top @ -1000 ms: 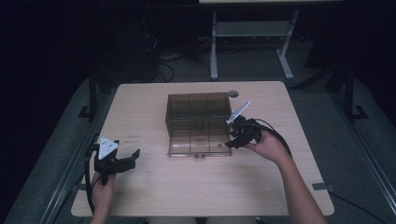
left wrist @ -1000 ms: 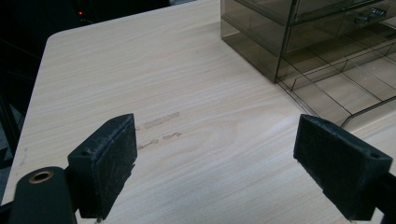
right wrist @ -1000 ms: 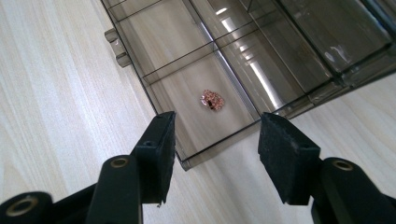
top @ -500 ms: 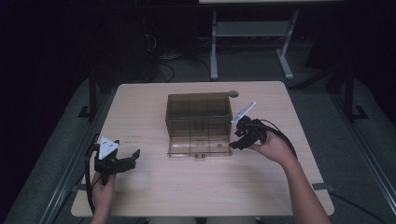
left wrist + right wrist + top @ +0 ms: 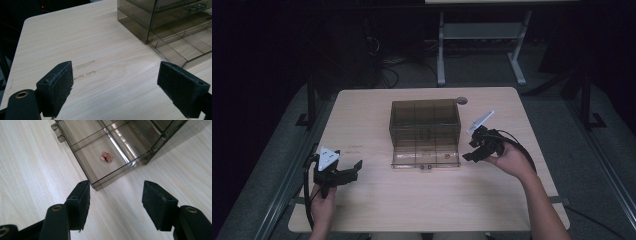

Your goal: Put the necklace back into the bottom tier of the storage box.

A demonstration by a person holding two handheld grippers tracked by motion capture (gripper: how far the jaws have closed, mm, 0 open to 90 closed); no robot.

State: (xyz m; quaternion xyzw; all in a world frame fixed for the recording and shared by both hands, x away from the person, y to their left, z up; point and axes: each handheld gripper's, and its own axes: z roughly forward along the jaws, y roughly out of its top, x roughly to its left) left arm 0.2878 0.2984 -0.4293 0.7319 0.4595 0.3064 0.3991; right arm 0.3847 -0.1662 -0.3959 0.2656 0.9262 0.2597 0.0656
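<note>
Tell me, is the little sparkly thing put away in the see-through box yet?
Partly. The small pink glittery trinket already lies in a corner compartment of the pulled-out drawer of the smoky transparent plastic drawer box. The right gripper sits beside that drawer; its jaws have just been opening, nothing between them. The left gripper waits open on the light wooden table. Probably left: pushing the drawer shut.

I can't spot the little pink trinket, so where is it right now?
The pink trinket lies in the pulled-out drawer of the smoky plastic organiser, in its front right compartment, just ahead of the open right gripper.
</note>
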